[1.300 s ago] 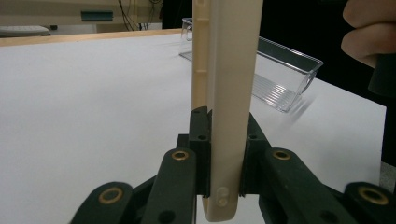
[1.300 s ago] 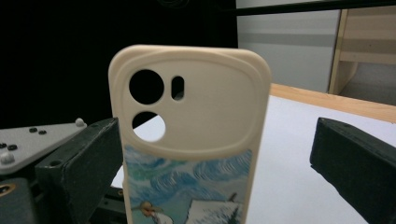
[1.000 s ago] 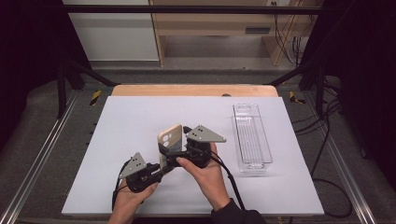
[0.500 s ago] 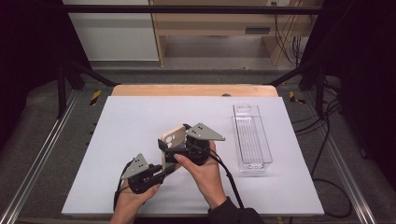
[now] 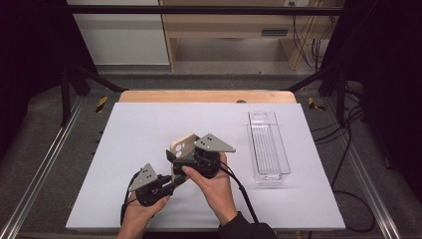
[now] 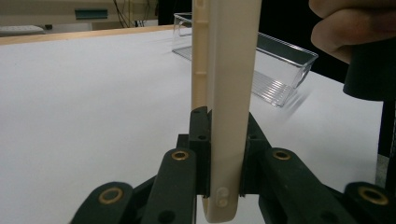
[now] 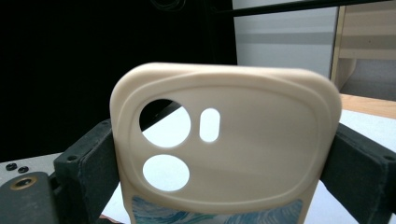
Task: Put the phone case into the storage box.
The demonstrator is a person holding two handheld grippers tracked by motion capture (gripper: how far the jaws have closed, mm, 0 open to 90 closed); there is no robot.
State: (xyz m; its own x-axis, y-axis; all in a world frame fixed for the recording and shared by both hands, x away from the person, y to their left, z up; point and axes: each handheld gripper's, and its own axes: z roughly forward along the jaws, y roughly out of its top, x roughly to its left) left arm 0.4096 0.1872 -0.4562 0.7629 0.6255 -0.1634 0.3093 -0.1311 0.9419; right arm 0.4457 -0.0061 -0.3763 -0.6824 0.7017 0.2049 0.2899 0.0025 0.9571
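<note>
White worktop (image 5: 149, 124) is mostly free; a clear tray (image 5: 268, 147) lies at right. Lower centre, the left hand-held gripper (image 5: 171, 183) and right hand-held gripper (image 5: 185, 155) both clamp the upright beige phone case (image 5: 182, 144), raised above the surface.

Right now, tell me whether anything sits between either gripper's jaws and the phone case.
Nothing visible does. The left gripper already clamps the beige phone case across its thin lower end, and the right gripper presses on its two side edges near the camera cutouts. Pads meet case directly.
</note>
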